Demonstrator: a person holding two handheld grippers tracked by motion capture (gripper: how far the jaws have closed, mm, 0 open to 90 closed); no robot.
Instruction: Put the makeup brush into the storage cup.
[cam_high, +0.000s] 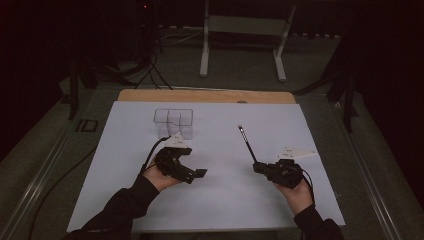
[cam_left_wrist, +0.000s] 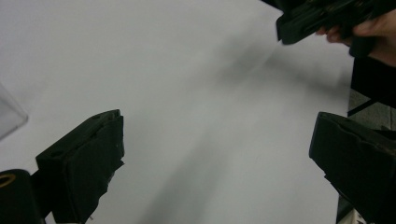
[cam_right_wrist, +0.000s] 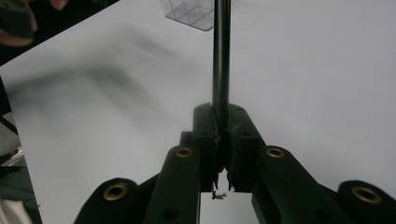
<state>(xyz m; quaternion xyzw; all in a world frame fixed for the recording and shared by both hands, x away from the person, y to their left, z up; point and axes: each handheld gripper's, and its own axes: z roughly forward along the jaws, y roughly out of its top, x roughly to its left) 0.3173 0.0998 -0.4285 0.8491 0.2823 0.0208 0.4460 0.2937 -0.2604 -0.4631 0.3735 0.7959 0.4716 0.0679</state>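
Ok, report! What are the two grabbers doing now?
Right gripper shut on black pen. Left gripper open, empty. Clear organizer ahead, path free.

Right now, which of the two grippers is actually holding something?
The right gripper: its jaws are shut on a thin black pen that sticks out toward the clear plastic organizer. The left gripper has its jaws wide apart with nothing between them.

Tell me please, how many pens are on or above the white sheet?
1. The single black pen is clamped in the right gripper, pointing away from the person toward the table's far side. None lies loose on the white sheet; the clear organizer looks empty.
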